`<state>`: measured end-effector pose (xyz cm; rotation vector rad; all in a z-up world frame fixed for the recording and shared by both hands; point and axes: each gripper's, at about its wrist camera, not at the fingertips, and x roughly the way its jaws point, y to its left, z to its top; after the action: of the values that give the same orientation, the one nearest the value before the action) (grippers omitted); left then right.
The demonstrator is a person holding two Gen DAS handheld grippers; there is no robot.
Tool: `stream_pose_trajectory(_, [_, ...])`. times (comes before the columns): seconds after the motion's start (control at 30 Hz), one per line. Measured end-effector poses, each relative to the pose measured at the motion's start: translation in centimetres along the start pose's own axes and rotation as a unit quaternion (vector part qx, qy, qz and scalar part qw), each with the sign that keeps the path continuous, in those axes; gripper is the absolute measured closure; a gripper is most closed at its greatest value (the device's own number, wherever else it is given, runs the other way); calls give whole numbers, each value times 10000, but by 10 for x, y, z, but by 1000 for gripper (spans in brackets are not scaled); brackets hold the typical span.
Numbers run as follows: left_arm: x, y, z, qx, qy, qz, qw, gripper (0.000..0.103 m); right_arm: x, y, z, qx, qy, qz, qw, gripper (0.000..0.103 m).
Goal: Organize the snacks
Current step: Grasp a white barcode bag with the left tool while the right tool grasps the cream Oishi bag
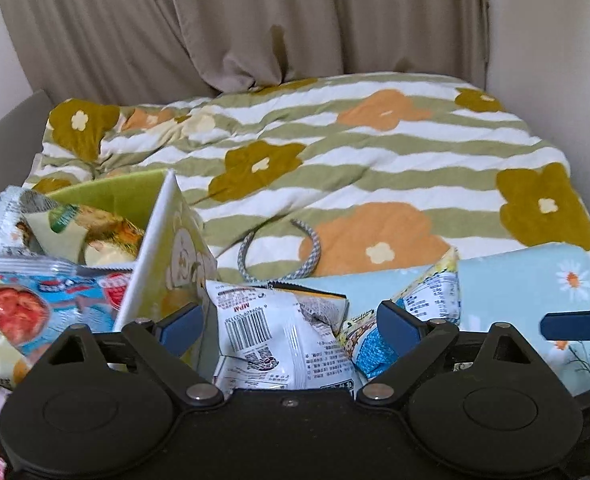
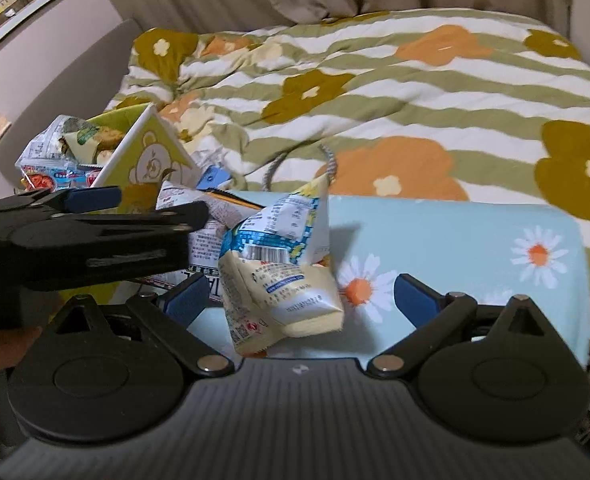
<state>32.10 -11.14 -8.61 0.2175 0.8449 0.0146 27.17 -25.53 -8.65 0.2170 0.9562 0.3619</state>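
Observation:
A green box (image 1: 167, 248) with a bear print stands at the left on the bed and holds several snack packets (image 1: 47, 296). Beside it lies a white packet (image 1: 271, 340) with a barcode, between the wide-apart fingers of my left gripper (image 1: 291, 326); the pads do not press on it. A blue-and-yellow packet (image 1: 427, 300) lies by its right finger. In the right wrist view that crumpled cream-and-blue packet (image 2: 283, 292) sits between the spread fingers of my right gripper (image 2: 299, 298), untouched by the pads. The left gripper (image 2: 151, 204) shows at the left, near the box (image 2: 151, 160).
The packets rest on a light blue daisy-print pillow (image 1: 535, 280) over a striped floral duvet (image 1: 375, 152). A grey hairband (image 1: 279, 248) lies behind the packets. Beige curtains (image 1: 255, 20) hang at the back, and a framed picture (image 2: 11, 4) is on the left wall.

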Motion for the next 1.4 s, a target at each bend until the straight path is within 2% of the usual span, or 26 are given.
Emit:
stream_pose_trajectory(0.2, [16,-6,-1,57,181,230,9996,7,34,-1,0,-28,72,331,9994,0])
stream_pose_trajectory(0.33, [23,-7,-2,115,265,368,9989,7,57,-4,-2,247,189,614,9976,2])
stream_pose_trajectory(0.47, [27,-6,-4,165,327,457,9983,7,61,-8,-5,266,215,588,9977,17])
stream_pose_trajectory(0.57, [29,-9,-6,265,343,523,9977,7,59,-13,-7,220,202,570,9979,22])
stream_pose_trajectory(0.8, [37,-20,-9,593,373,670,9953,6,45,-26,-13,185,75,355,9992,25])
stream_pose_trajectory(0.9, [41,-20,-11,563,477,487,9961,6,39,-32,-17,237,55,294,9993,25])
stream_pose_trajectory(1.17, [51,-21,-17,698,621,528,9942,7,20,-42,-29,363,-16,55,9993,25])
stream_pose_trajectory(1.27, [49,-21,-20,841,527,576,9934,19,14,-45,-34,472,-54,-12,9989,25])
stream_pose_trajectory(1.33, [46,-19,-21,882,473,476,9938,24,10,-46,-38,530,-83,-58,9985,25])
stream_pose_trajectory(1.4, [43,-19,-23,928,409,398,9940,34,5,-46,-41,560,-111,-110,9983,25])
